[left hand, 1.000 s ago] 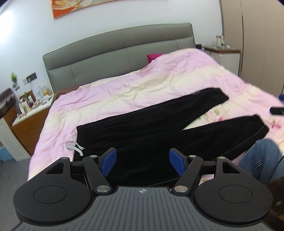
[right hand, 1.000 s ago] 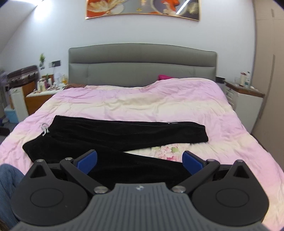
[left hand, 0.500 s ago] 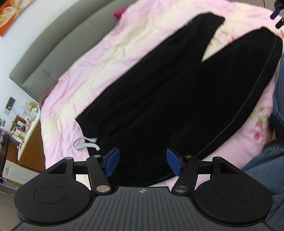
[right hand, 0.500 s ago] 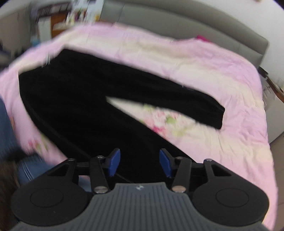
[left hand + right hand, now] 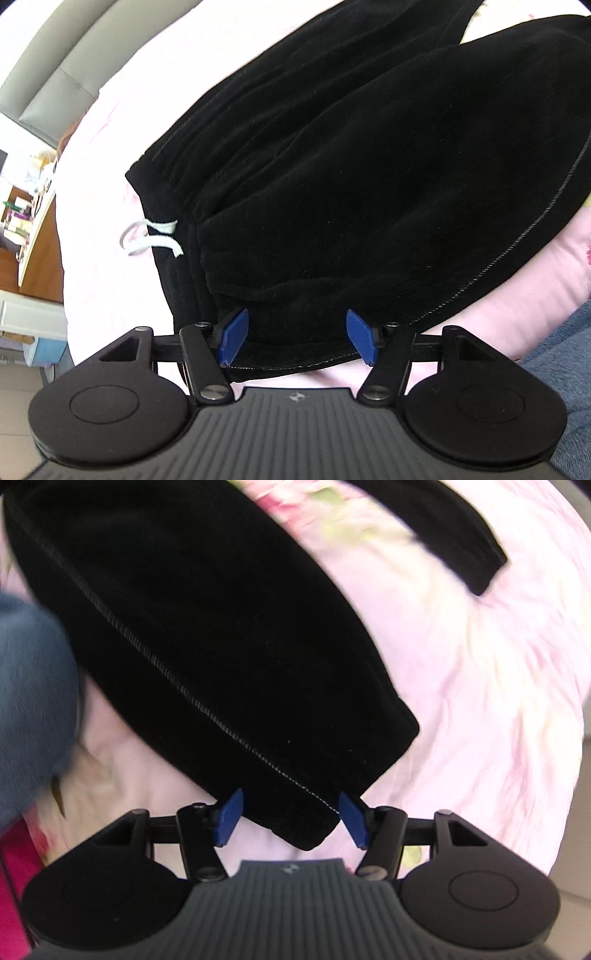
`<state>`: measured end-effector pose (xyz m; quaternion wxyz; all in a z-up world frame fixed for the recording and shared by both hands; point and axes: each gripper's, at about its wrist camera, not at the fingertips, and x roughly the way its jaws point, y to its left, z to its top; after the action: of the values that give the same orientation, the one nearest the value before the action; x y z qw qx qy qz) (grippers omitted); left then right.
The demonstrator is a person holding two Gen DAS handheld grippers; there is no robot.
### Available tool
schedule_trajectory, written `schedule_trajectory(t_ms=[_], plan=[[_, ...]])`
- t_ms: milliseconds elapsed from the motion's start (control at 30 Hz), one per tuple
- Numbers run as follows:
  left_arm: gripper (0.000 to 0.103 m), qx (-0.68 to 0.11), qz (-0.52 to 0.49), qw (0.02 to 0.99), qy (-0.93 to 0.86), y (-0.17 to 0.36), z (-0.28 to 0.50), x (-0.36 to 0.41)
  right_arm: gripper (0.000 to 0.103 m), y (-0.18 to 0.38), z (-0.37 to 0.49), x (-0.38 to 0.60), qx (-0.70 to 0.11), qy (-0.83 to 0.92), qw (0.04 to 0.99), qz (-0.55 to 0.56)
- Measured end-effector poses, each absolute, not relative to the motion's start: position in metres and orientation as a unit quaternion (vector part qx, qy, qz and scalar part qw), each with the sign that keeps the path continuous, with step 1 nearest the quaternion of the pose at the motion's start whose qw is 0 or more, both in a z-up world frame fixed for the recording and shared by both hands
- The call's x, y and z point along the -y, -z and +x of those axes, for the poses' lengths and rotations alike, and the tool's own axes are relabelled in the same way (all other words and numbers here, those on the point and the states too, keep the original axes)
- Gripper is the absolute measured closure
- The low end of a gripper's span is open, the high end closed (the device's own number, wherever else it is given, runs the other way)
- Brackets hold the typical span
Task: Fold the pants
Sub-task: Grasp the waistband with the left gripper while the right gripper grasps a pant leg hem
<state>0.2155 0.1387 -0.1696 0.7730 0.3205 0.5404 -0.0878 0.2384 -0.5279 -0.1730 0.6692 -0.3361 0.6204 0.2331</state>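
Note:
Black pants [image 5: 332, 166] lie spread flat on a pink quilt [image 5: 103, 147], legs apart. A white drawstring [image 5: 151, 236] hangs from the waistband. My left gripper [image 5: 295, 338] is open, its blue pads on either side of the near waistband corner. In the right wrist view the near leg [image 5: 221, 627] runs to its cuff, and my right gripper [image 5: 290, 818] is open with the cuff corner between its pads. The far leg's cuff [image 5: 472, 554] lies further back.
A grey headboard [image 5: 62, 74] and a cluttered bedside table [image 5: 33, 206] stand at the left. Blue denim of the person's leg shows at the right of the left view [image 5: 569, 354] and the left of the right view [image 5: 29, 701].
Both grippers have dropped down and forward to the pants: the left to the waistband corner, the right to the near leg's cuff. Both jaws stay open.

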Motion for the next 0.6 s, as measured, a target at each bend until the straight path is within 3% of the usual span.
schedule_trajectory(t_ms=[200, 233, 267, 333, 400, 600], plan=[[0.030, -0.551, 0.323, 0.766, 0.070, 0.169, 0.224, -0.135, 0.046, 0.211, 0.240, 0.518, -0.614, -0.294, 0.610, -0.406], [0.030, -0.549, 0.327, 0.766, 0.071, 0.167, 0.223, -0.134, 0.064, 0.213, 0.242, 0.519, -0.617, -0.295, 0.611, -0.399], [0.030, -0.547, 0.334, 0.764, 0.071, 0.166, 0.222, -0.134, 0.074, 0.215, 0.241, 0.522, -0.621, -0.300, 0.612, -0.386], [0.030, -0.546, 0.346, 0.759, 0.074, 0.165, 0.219, -0.134, 0.087, 0.213, 0.232, 0.528, -0.615, -0.304, 0.614, -0.390], [0.030, -0.547, 0.363, 0.750, 0.079, 0.166, 0.216, -0.134, 0.094, 0.205, 0.222, 0.536, -0.609, -0.308, 0.621, -0.386], [0.030, -0.543, 0.423, 0.715, 0.119, 0.174, 0.205, -0.139, 0.095, 0.187, 0.195, 0.560, -0.584, -0.297, 0.652, -0.382]])
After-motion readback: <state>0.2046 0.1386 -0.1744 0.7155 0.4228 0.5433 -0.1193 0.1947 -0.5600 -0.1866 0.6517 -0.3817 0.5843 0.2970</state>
